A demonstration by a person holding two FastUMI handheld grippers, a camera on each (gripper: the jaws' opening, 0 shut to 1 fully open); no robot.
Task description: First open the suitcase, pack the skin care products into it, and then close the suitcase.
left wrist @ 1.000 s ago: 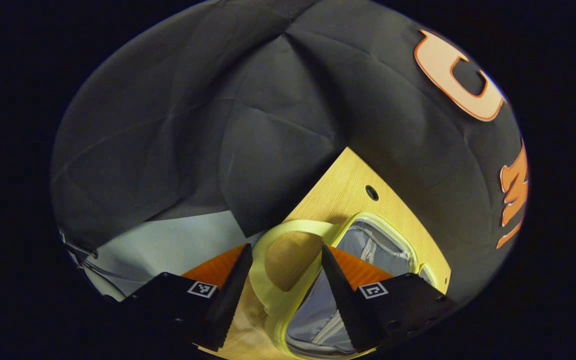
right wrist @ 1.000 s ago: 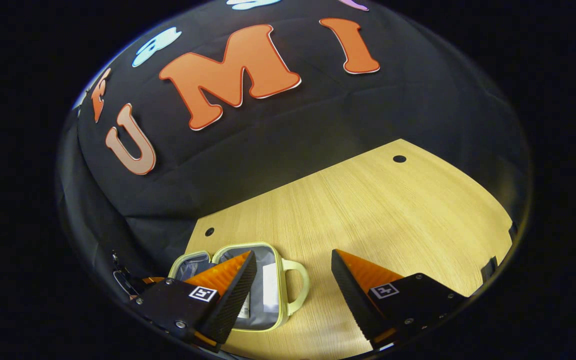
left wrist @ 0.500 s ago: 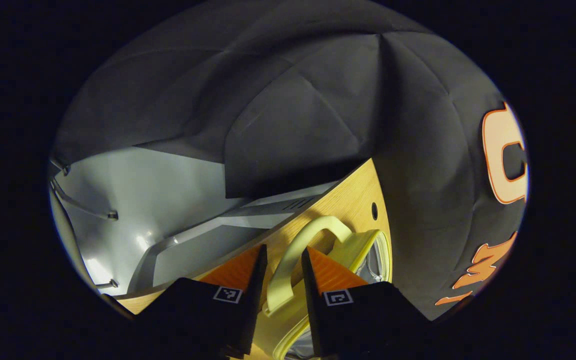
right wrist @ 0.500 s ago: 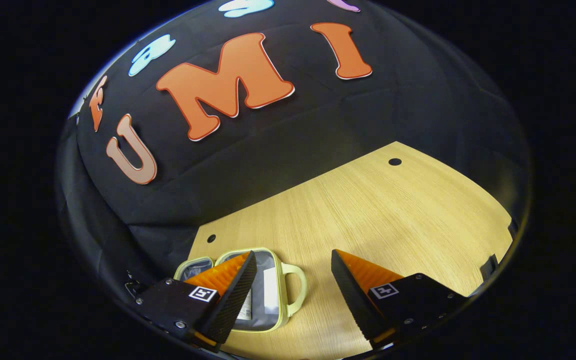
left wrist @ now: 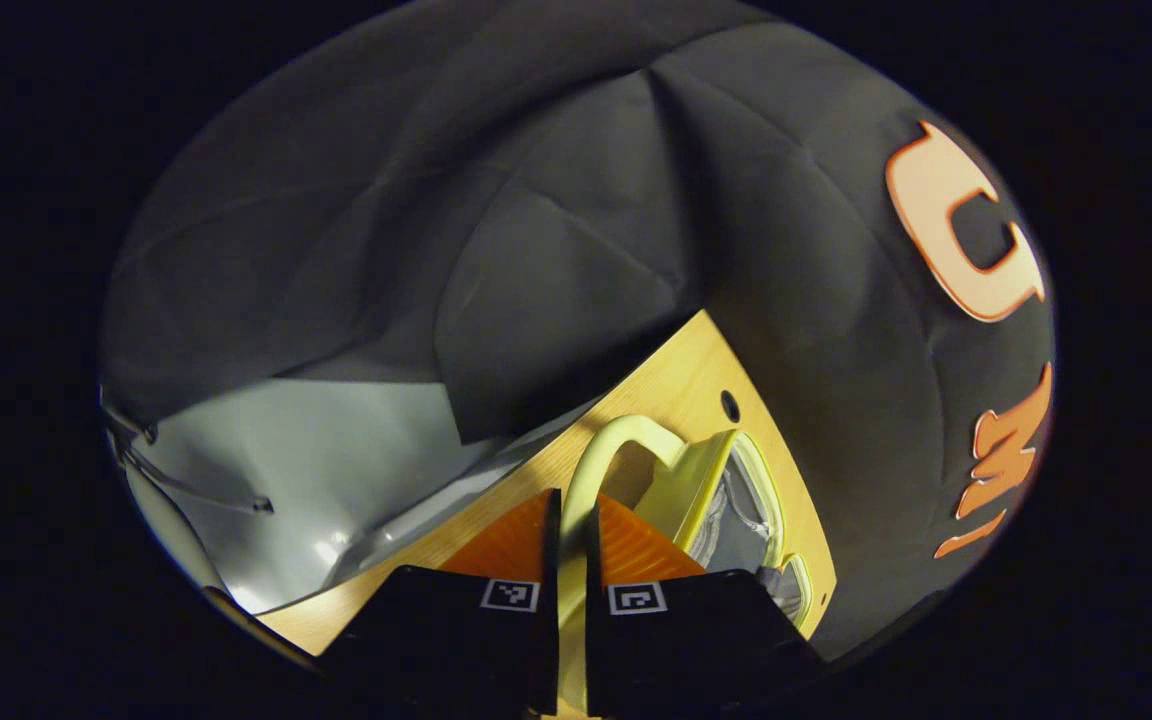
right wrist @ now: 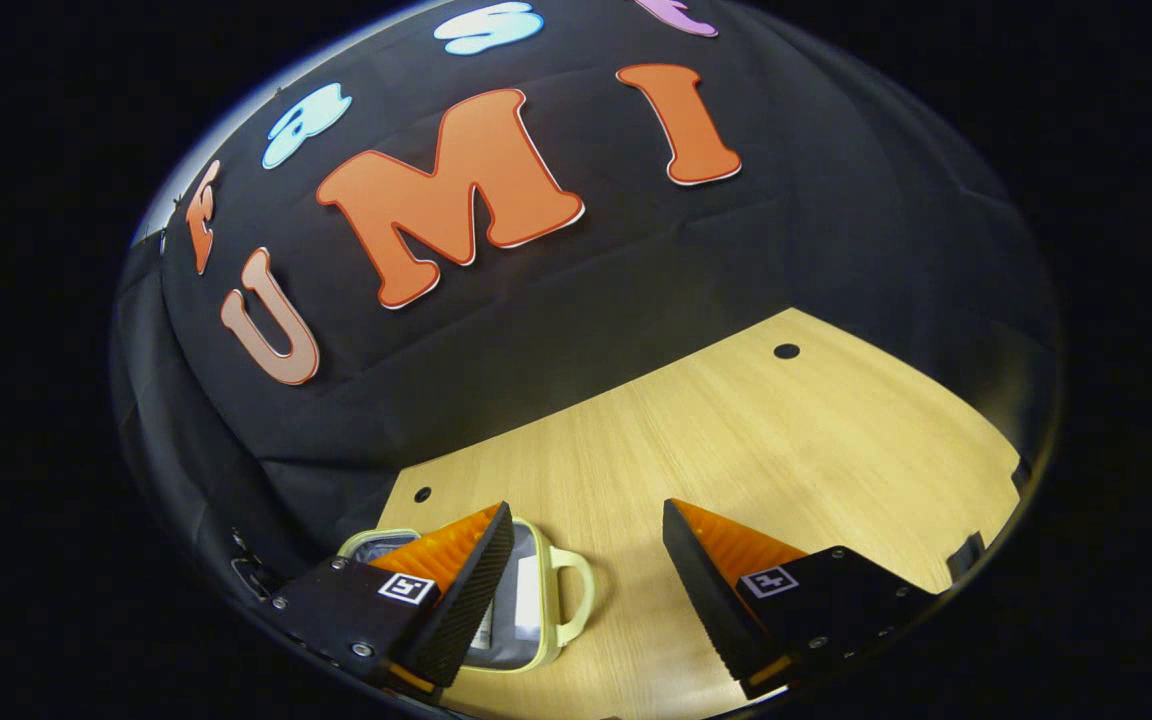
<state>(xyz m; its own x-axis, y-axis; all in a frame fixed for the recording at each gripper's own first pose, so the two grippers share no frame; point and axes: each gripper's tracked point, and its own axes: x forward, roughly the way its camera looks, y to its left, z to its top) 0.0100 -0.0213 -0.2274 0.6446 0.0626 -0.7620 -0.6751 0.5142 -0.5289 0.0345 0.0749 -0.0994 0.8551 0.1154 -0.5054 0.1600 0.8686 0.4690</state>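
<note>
Clamping one suitcase handle [left wrist: 604, 448]: left hand-held gripper [left wrist: 568, 520]; right hand-held gripper [right wrist: 586, 545] spread.

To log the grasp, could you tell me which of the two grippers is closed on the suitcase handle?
The left gripper: its fingers pinch the suitcase handle. The right gripper hangs open above the table.

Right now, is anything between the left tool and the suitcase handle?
No. The left tool has its fingers pinched on the handle of the suitcase, with nothing visible between them. The right tool hangs open over the table.
</note>
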